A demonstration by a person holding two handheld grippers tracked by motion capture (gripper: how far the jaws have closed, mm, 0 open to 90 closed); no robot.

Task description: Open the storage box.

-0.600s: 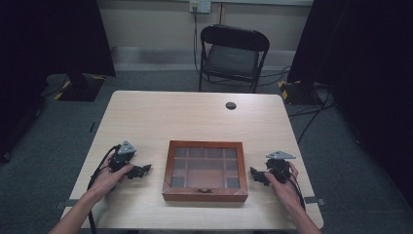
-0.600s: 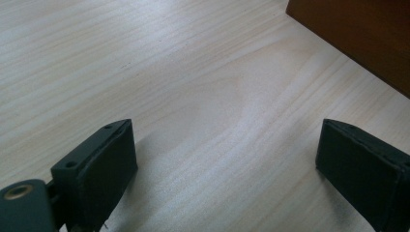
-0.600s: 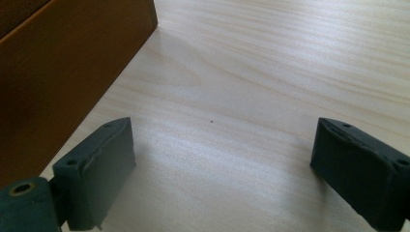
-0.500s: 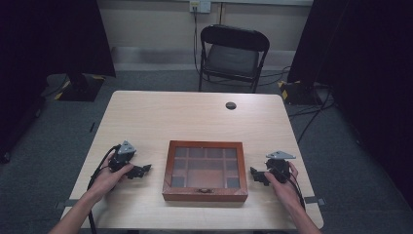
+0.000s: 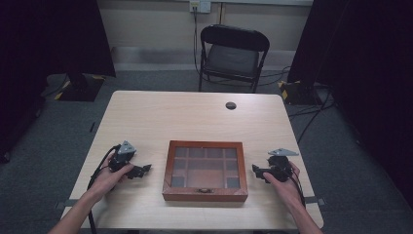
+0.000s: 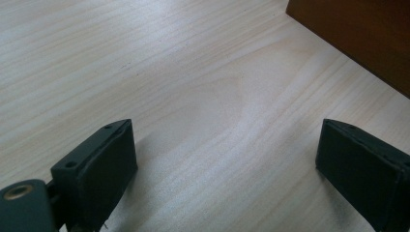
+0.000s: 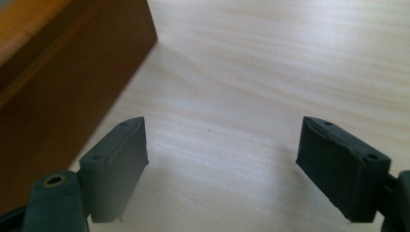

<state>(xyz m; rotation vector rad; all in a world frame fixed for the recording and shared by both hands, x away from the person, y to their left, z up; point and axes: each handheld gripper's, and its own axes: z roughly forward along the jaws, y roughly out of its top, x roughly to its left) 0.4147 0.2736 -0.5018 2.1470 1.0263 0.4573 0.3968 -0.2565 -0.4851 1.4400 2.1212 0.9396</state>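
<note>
Box [image 5: 205, 170]: lying closed near the front edge of the counter [image 5: 195, 112], glass-paned lid showing compartments beneath, small latch facing the person.
Left tongs [image 5: 141, 170]: resting low on the counter to the left of the box, well apart from it, pointing toward its side; jaws standing wide, released, gripping nothing. In the left gripper view bare wood is lying between the jaws and a corner of the box [image 6: 358, 38] is showing at upper right.
Right tongs [image 5: 257, 171]: sitting just beside the box's right side, apart from it, pointing at it; jaws spread wide, released, nothing between them. In the right gripper view the box wall [image 7: 63, 87] is filling the left.
Step, as I am judging it: both tongs are flanking the box, probably getting ready to steady it and work the lid or latch.
Risk, sliding: the box is looking light enough to skid across smooth wood if one side is pushing before the other is bracing.
Risk, lid: wide pads are fitting poorly on a small latch, so they may be slipping off.
Risk, glass: hard jaws pressing the panes could be scratching them.
Far items: a small dark disc [image 5: 231, 105] is lying near the back edge; a chair [image 5: 233, 53] is standing beyond.
</note>
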